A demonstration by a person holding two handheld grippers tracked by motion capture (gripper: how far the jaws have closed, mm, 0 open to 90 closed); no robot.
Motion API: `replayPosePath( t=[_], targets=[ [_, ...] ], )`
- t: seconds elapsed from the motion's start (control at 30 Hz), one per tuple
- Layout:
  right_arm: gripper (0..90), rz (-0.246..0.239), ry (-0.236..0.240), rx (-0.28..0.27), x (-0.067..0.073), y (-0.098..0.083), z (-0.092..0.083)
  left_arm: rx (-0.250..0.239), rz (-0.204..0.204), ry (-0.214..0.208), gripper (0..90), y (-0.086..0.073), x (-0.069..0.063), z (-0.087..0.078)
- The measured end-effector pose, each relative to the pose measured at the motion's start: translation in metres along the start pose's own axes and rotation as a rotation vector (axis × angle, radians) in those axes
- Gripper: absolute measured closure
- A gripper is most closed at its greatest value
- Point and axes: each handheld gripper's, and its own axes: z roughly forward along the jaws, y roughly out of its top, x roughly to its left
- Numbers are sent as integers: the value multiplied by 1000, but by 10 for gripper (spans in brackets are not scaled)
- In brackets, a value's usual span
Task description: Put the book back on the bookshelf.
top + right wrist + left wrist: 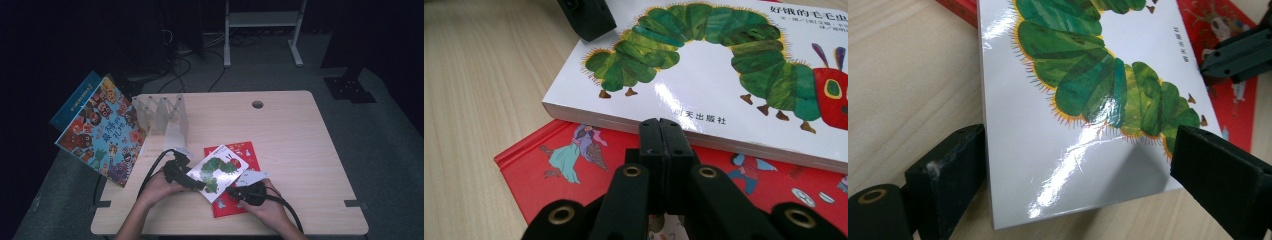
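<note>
Two black tools, left (197, 184) and right (234, 191), brass-ringed pivots, black trailing cables, forearms seemingly unsleeved

I see a pale wooden table (300, 145) on grey carpet (390, 145). Beyond it the room is dark, with a white metal stand (262, 20) and loose cables (200, 65).

Caterpillar book (220, 170) atop picture book (240, 200)

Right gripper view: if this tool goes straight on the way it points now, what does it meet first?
Probably the near edge of the white caterpillar book, lying on the red book. The shut right tool points at it, though the depth is unclear.
</note>
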Motion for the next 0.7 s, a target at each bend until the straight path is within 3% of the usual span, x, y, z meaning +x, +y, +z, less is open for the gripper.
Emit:
replayPosePath(
  t=[0.1,0.3,0.37,0.53,0.7],
  targets=[
    [887,6,-3,-2,1,0,0,5,-29,-5,79,1,1,-1],
    [891,14,-30,-10,4,-1,1,32,-4,43,91,8,-5,0],
    [892,18,-32,-16,3,-1,1,7,-11,32,94,10,-5,-4],
    [892,39,-32,-31,2,-1,2,-134,-23,-18,145,17,-8,-21],
    [892,45,-37,-27,1,1,5,-174,-3,-27,149,24,-13,-31]
  ],
)
